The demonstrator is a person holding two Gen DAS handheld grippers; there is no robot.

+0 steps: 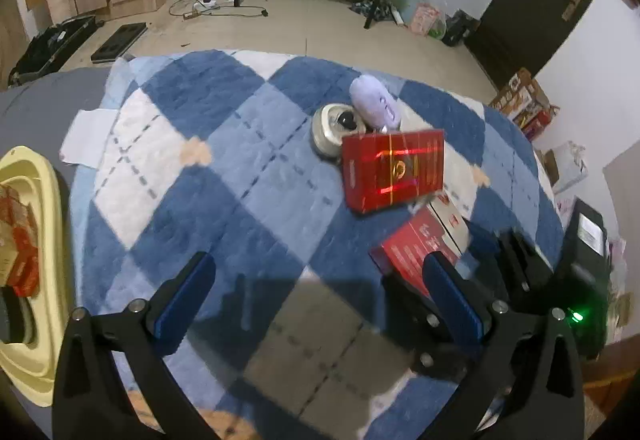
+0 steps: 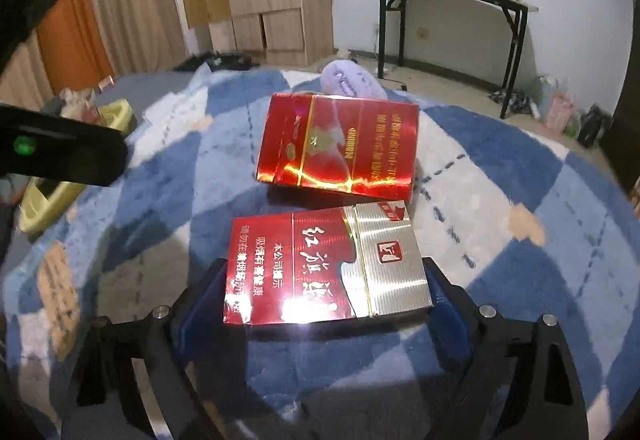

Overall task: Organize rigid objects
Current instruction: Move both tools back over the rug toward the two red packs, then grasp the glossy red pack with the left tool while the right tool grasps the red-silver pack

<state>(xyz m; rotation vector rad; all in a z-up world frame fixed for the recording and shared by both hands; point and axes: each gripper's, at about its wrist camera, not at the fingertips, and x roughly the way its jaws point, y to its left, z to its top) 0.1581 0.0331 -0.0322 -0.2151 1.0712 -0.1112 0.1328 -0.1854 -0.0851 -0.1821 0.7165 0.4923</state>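
The work surface is a blue-and-white checked blanket (image 1: pixel 248 143).

Left to right in the left wrist view:
- One pale yellow tray (image 1: pixel 38 272) sits at the left edge of the blanket and holds several red packs; their number cannot be determined.
- The left gripper (image 1: pixel 320 292) hangs over bare blanket with its jaws spread wide and nothing between them.
- One round tin (image 1: pixel 328 133) lies touching one lilac oval case (image 1: pixel 374 101).
- Two red packs lie loose: one all-red pack (image 1: pixel 394 169) just in front of the tin, and one red-and-silver pack (image 1: pixel 420 244) nearer the camera.

In the right wrist view, the right gripper (image 2: pixel 326 300) straddles the red-and-silver pack (image 2: pixel 326 268). Both blue pads (image 2: pixel 200 304) flank the pack's short ends; firm contact cannot be confirmed.
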